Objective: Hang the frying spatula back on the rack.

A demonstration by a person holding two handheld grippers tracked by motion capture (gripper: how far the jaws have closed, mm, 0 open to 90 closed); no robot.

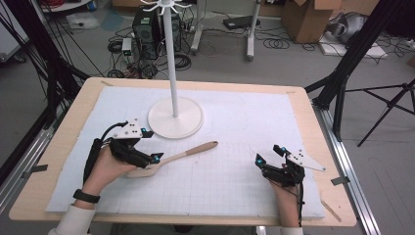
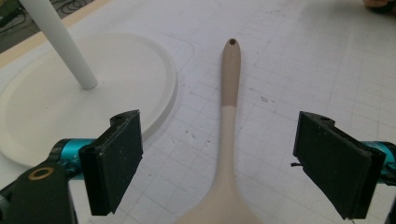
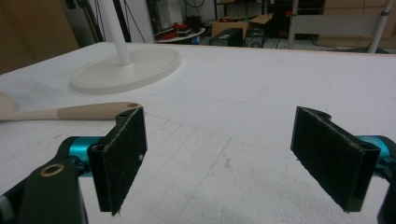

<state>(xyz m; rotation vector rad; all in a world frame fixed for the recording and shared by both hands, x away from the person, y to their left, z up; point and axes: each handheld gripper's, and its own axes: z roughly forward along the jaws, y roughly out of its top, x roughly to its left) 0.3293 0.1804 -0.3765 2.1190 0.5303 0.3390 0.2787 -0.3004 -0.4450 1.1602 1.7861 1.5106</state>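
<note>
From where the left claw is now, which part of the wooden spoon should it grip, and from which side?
Grip the wooden spoon at its narrow neck just above the bowl, coming down from above. It lies flat on the mat, and the open left claw already straddles that slim part.

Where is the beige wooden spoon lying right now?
In the high view, the beige wooden spoon lies flat on the white mat, left of centre, just in front of the white stand's round base; its bowl sits by the open left gripper.

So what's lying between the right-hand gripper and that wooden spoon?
Nothing: in the high view, bare white gridded mat separates the right gripper from the wooden spoon.
</note>
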